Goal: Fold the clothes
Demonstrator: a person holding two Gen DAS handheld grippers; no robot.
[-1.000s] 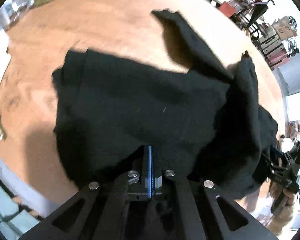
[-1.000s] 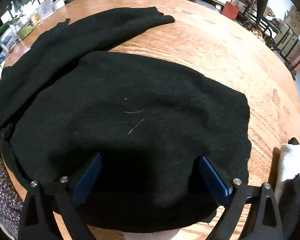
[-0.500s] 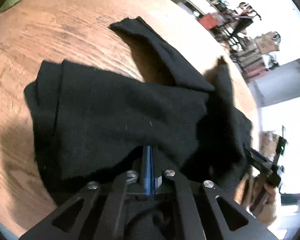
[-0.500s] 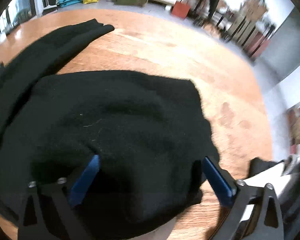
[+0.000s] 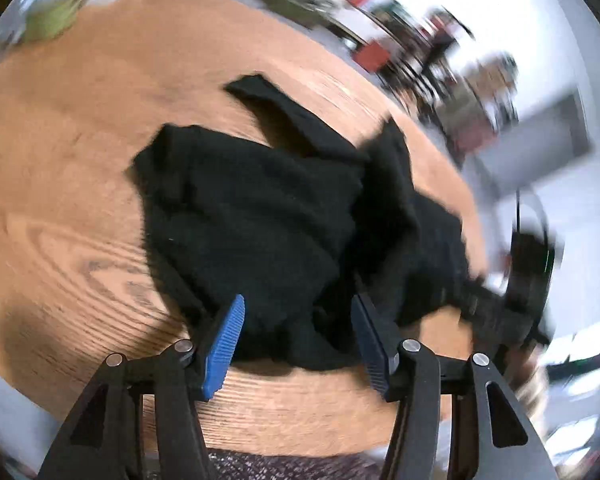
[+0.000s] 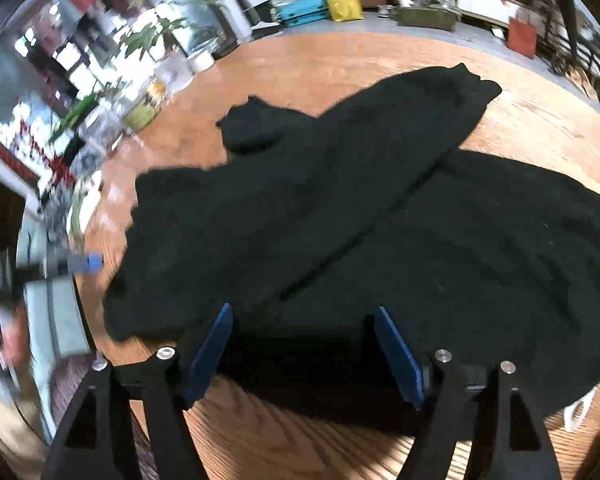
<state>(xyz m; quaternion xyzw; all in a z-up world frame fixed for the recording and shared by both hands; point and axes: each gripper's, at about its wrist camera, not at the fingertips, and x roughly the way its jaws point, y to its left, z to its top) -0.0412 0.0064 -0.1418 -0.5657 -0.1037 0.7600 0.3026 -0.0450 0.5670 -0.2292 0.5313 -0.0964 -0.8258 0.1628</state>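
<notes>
Left tongs let go of the black knitted sweater

The left gripper [image 5: 296, 334], clamped on cloth a second ago, now gapes wide; the right gripper [image 6: 301, 350] stays wide too. The black knitted sweater [image 6: 379, 240] lies partly folded by the round wooden table's [image 5: 72, 184] near edge, one sleeve [image 6: 431, 100] stretched out: that fold is laid down.

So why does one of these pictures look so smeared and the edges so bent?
Left wrist view: motion blur smears the wooden table and background, and the black garment shows almost no texture. Right wrist view: sharper centrally, blurred at its left edge. Both curve from fisheye lenses.
</notes>
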